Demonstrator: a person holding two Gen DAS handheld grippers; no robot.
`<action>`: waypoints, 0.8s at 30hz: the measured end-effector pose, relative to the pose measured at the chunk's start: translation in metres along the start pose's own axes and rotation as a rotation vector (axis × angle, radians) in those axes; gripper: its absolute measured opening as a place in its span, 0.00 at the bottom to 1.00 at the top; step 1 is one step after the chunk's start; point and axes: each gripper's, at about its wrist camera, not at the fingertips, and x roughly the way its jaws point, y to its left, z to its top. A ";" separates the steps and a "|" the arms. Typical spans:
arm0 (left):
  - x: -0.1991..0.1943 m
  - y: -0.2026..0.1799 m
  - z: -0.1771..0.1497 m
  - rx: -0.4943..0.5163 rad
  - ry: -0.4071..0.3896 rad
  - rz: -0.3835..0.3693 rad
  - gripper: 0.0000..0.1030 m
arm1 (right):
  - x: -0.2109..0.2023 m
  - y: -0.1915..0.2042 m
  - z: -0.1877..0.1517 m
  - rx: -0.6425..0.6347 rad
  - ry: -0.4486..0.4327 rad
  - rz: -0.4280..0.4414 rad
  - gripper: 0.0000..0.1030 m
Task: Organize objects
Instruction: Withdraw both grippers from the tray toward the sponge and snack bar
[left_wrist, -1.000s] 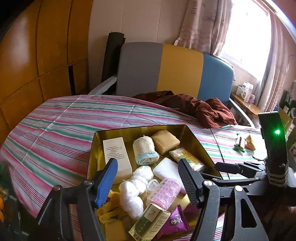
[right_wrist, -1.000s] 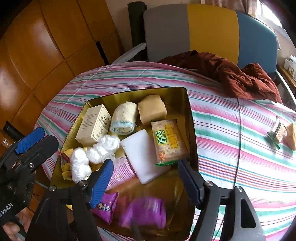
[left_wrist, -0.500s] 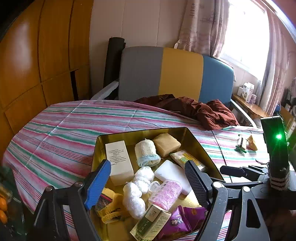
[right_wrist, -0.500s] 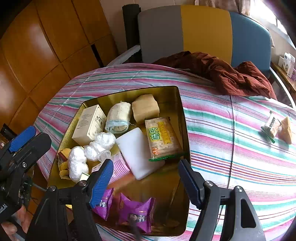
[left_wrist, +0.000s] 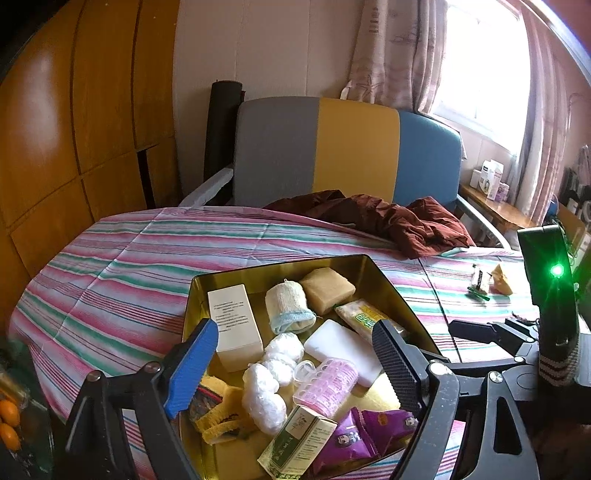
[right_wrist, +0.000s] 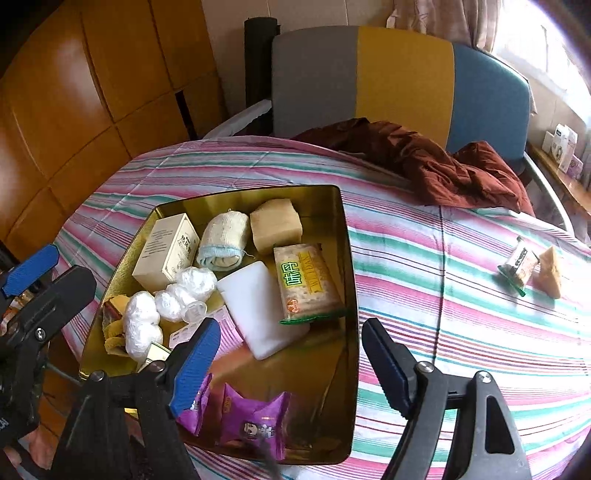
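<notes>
- Gold metal tray (right_wrist: 347, 258) sits on the striped cloth (right_wrist: 424, 295), packed with items.
- Inside: cracker pack (right_wrist: 306, 282), green label with Chinese print; glossy purple snack packet (right_wrist: 255, 419); white foam block (right_wrist: 258, 306); ribbed gauze roll (right_wrist: 221, 240).
- Your right gripper (right_wrist: 288, 363): jaws opening, nothing between them, above the tray.
- Your left gripper (left_wrist: 291, 363): same, opening, empty.
</notes>
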 end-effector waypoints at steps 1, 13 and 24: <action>0.000 -0.001 0.000 0.002 -0.001 -0.002 0.83 | -0.001 -0.001 0.000 0.002 -0.001 -0.001 0.78; 0.000 -0.013 0.000 0.040 0.007 -0.016 0.84 | -0.004 -0.025 0.000 0.056 -0.005 -0.041 0.78; 0.005 -0.034 0.000 0.091 0.024 -0.044 0.85 | -0.007 -0.070 -0.002 0.145 0.003 -0.101 0.78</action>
